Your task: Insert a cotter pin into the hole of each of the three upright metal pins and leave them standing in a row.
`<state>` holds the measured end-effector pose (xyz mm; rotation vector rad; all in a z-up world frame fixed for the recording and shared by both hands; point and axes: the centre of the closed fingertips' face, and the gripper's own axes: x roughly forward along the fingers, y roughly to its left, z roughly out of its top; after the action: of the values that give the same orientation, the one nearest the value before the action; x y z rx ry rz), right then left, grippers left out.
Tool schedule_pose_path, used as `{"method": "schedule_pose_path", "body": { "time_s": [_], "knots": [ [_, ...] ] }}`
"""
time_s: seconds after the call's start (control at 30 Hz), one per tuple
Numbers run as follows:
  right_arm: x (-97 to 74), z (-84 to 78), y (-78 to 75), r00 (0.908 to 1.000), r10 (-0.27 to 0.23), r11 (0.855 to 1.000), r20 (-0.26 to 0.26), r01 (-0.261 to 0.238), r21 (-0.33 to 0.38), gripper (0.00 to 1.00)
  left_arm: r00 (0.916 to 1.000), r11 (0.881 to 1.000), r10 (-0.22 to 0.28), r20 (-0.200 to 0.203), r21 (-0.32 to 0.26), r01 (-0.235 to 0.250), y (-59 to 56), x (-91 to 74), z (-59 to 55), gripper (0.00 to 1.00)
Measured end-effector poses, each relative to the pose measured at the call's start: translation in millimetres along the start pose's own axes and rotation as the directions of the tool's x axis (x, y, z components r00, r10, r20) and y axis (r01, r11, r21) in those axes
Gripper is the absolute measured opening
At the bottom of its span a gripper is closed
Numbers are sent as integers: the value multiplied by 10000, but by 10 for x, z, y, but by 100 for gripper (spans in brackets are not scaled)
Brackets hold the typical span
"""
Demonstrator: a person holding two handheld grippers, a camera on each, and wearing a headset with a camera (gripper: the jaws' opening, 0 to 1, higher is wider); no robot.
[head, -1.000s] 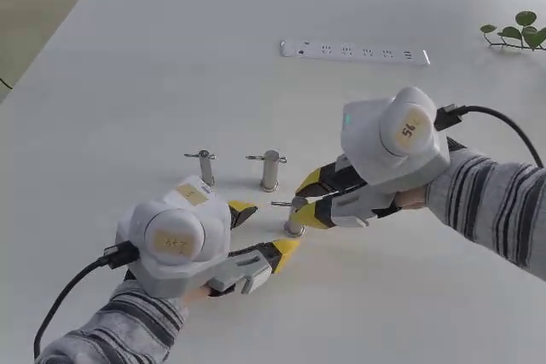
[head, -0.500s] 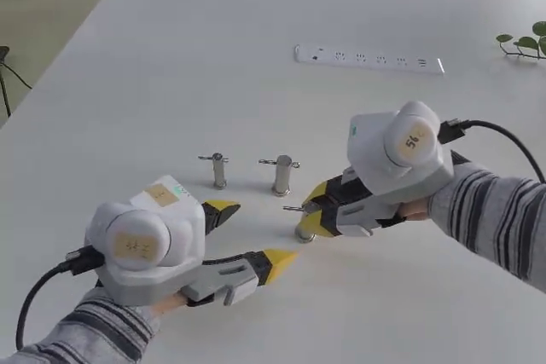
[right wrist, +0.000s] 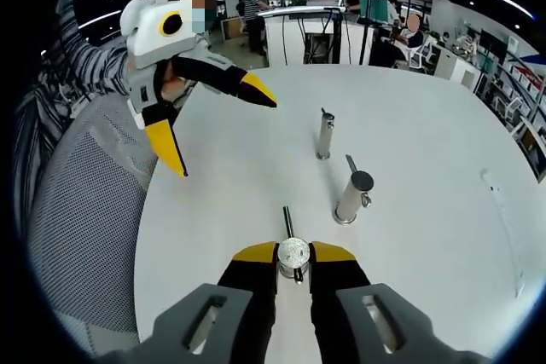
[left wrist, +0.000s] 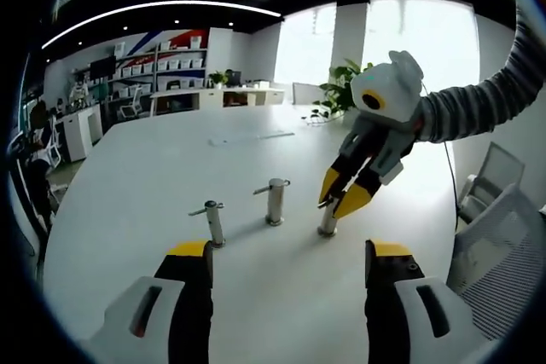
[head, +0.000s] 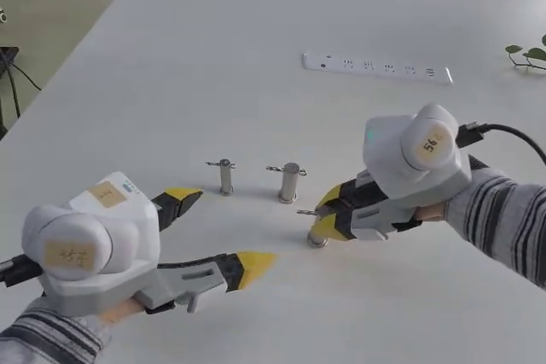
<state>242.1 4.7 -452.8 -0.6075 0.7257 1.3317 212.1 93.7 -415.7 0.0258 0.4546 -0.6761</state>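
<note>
Three upright metal pins stand in a row on the white table: a far-left pin (head: 226,176), a middle pin (head: 289,182) and a near pin (head: 317,235). A cotter pin crosses the head of each of the two far ones. My right gripper (head: 329,216) is shut on the near pin's head (right wrist: 293,253), and a cotter pin (right wrist: 287,218) sticks out past its jaws. My left gripper (head: 220,229) hangs open to the left of the row, apart from the pins, with nothing between its fingers. The left gripper view has the same three pins ahead of its open jaws, with the right gripper (left wrist: 342,199) on the near pin (left wrist: 328,220).
A white power strip (head: 377,67) lies at the far side of the table, and a small plant (head: 529,53) sits at the far right edge. A mesh chair (right wrist: 85,210) stands off the table's side. Bare tabletop (head: 213,57) surrounds the pins.
My left gripper has drawn back from the near pin, toward me and to the left, and stays open. The right gripper has stayed shut on that pin. The head camera has shifted.
</note>
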Motion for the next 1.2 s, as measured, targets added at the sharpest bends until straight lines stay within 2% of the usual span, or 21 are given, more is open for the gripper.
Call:
{"method": "schedule_pose_path", "body": {
  "time_s": [0.17,0.5,0.83,1.2],
  "knots": [
    [-50,-3,-108,9996,-264,9997,-92,264,8,8,9999,9999,69,97,-76,-68,48,-31,17,77],
    [-122,-10,-303,9979,-617,9981,-176,618,40,8,9998,9997,171,31,-196,-171,120,-47,54,88],
    [-127,-63,-457,9967,-705,9975,-407,707,35,8,9992,9989,397,18,-245,-397,188,-79,80,94],
    [-97,-129,-588,9957,-680,9976,-634,670,-172,8,9991,9984,423,-43,-369,-424,206,-80,60,99]
  ]
}}
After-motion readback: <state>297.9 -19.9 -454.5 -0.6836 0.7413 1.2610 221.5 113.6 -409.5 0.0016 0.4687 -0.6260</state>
